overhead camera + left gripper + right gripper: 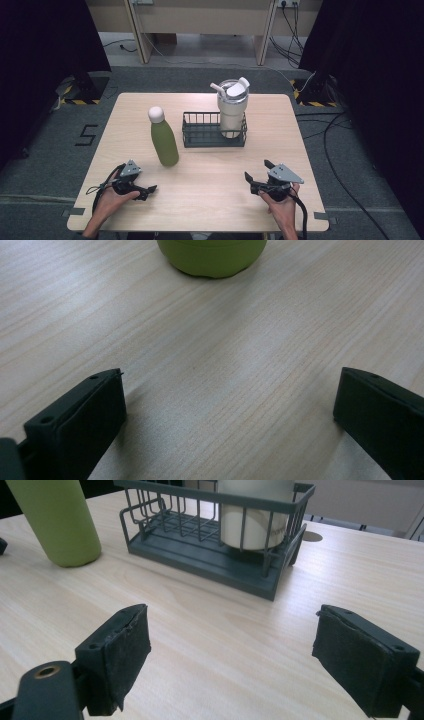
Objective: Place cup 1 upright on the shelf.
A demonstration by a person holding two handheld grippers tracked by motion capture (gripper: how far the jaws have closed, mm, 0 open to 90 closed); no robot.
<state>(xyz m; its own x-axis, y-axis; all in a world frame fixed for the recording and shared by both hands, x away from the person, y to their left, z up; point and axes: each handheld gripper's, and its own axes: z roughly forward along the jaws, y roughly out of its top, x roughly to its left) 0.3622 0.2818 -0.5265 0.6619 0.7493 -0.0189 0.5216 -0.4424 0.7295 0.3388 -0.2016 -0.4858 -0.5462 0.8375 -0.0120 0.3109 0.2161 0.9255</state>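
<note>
High view first: left gripper [148, 189] sits low on the table [210, 200], jaws spread wide with nothing between them, pointing toward the green bottle [164, 140], which stands upright just beyond it and to the left of the basket [200, 141]. Left gripper view agrees, bare wood between the two black jaws and the bottle's rounded base [212, 257] straight ahead, close but not touching. Right gripper [256, 180] rests in front of the basket, jaws equally wide apart and empty, and in the right gripper view the basket [210, 555] lies ahead with the white tumbler [255, 527] standing inside its right end. Now the bottle: it looks like a smooth, hard-walled flask with a white cap [156, 114], so I judge it stiff, not fragile, but slick and apt to slip in the pads. It may be heavy if filled, which cannot be told. Tall and narrow, it could tip if nudged high up. Best hold, I reckon, is across the straight body about mid-height, below the tapering shoulder, jaws square to the wall.
</note>
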